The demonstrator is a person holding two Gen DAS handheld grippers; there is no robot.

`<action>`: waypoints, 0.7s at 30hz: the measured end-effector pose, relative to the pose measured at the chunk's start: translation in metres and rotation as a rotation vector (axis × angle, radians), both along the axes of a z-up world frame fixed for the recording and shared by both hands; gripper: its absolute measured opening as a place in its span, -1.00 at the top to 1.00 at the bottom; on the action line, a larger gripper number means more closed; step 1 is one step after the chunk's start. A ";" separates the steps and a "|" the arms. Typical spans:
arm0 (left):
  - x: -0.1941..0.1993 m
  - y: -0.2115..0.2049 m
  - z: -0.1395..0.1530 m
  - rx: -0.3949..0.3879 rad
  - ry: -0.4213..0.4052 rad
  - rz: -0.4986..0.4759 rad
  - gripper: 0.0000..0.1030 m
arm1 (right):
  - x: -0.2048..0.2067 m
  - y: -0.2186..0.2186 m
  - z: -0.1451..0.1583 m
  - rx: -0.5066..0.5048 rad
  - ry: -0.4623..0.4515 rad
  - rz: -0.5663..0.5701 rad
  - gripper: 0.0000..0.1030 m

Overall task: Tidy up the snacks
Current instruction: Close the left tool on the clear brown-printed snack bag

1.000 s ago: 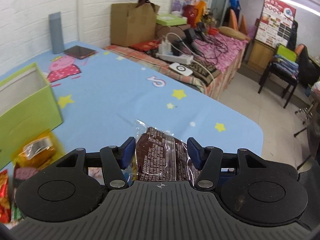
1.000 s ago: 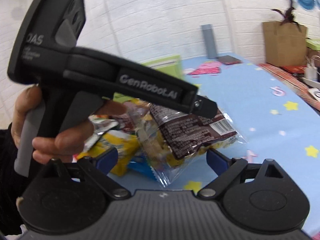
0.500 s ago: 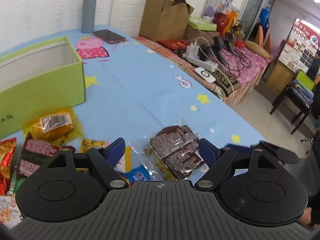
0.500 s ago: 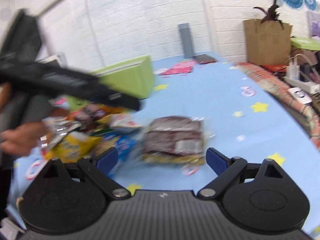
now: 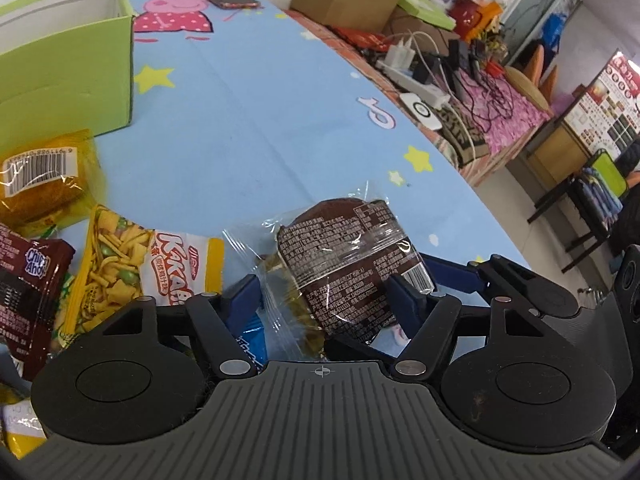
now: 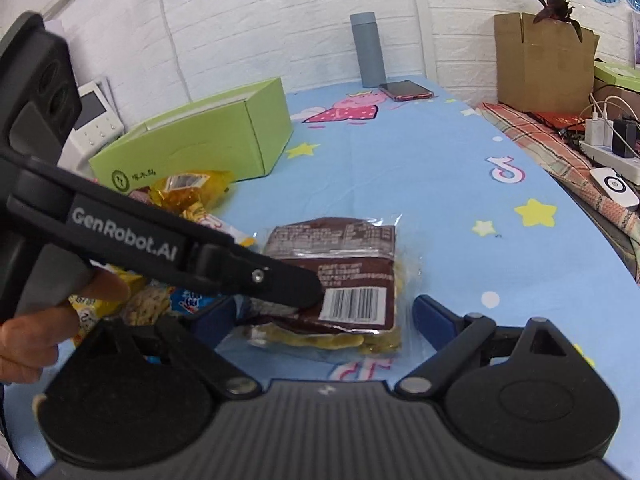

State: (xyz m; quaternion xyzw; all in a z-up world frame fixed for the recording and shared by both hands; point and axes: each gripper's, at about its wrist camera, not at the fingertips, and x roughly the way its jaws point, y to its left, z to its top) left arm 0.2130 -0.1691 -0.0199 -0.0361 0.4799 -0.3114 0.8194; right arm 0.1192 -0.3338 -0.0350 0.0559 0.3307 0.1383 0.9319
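A brown snack packet (image 5: 344,272) in clear wrap lies flat on the blue tablecloth (image 5: 260,128). My left gripper (image 5: 324,304) straddles it and its jaws are closing, but the pads do not visibly press on it. From the right wrist view the left gripper (image 6: 296,290) reaches in from the left, its tip over the packet (image 6: 336,256). My right gripper (image 6: 324,316) stands wide open just short of the packet's near edge, holding nothing. A green box (image 6: 208,136) stands open at the back left.
A pile of snacks lies left of the packet: a yellow KAKA bag (image 5: 132,272), a Chips Ahoy pack (image 5: 28,288), an amber packet (image 5: 44,176). A phone (image 6: 406,90) and a grey bottle (image 6: 368,50) sit at the far end. The table's right edge (image 5: 460,184) borders a cluttered bench.
The left gripper held the brown packet up a second ago, then let it drop onto the cloth with jaws wide. Now it has lowered around it. The right gripper has moved closer.
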 end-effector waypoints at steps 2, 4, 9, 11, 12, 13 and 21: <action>0.003 0.007 0.006 -0.004 -0.021 0.008 -0.08 | 0.001 -0.005 0.002 -0.010 -0.004 0.001 -0.82; 0.007 0.018 0.012 -0.033 -0.024 0.034 -0.23 | 0.001 -0.016 0.005 0.008 -0.008 -0.016 -0.81; 0.005 0.018 0.009 -0.024 0.000 0.036 -0.18 | 0.005 -0.022 0.004 -0.001 0.002 -0.026 -0.81; 0.001 0.011 0.004 -0.025 0.006 0.009 -0.15 | 0.005 -0.020 0.005 -0.005 0.001 -0.019 -0.81; 0.001 0.007 0.001 -0.028 0.017 0.004 -0.14 | 0.005 -0.019 0.005 -0.011 0.001 -0.010 -0.81; 0.000 0.003 -0.002 -0.027 0.028 0.004 -0.18 | 0.006 -0.016 0.004 -0.019 0.002 -0.005 -0.81; 0.007 0.009 0.000 -0.007 0.010 0.013 -0.01 | -0.003 -0.014 0.005 -0.038 0.011 -0.004 -0.82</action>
